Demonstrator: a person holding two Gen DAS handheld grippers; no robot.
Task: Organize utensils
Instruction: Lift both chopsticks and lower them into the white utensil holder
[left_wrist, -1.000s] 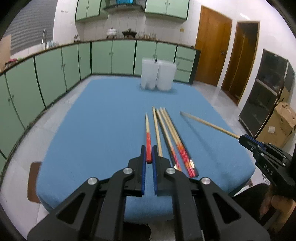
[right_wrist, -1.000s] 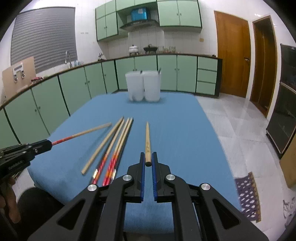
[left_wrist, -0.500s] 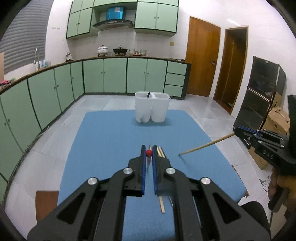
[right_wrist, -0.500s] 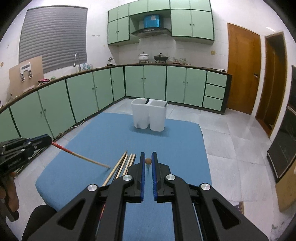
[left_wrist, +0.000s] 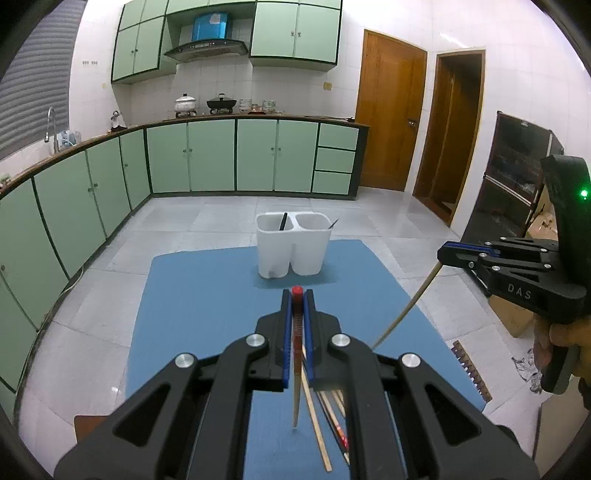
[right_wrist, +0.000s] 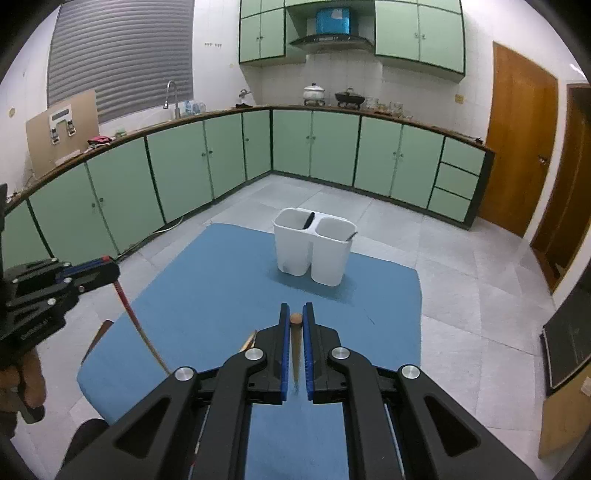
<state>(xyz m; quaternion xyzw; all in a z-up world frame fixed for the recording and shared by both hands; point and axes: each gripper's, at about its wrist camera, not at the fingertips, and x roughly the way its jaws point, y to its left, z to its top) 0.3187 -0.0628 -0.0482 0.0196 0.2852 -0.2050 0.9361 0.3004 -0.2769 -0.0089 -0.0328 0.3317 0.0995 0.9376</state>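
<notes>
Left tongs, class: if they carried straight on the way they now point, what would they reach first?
Probably the white two-compartment utensil holder, standing dead ahead of the left tongs on the blue table mat. Only bare mat seems to lie between, though the fisheye view leaves depth and height uncertain.

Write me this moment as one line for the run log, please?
left gripper: shut on red-ended chopstick, lifted | right gripper: shut on plain chopstick, lifted | white holder: ahead on blue mat | spare chopsticks: on mat
</notes>
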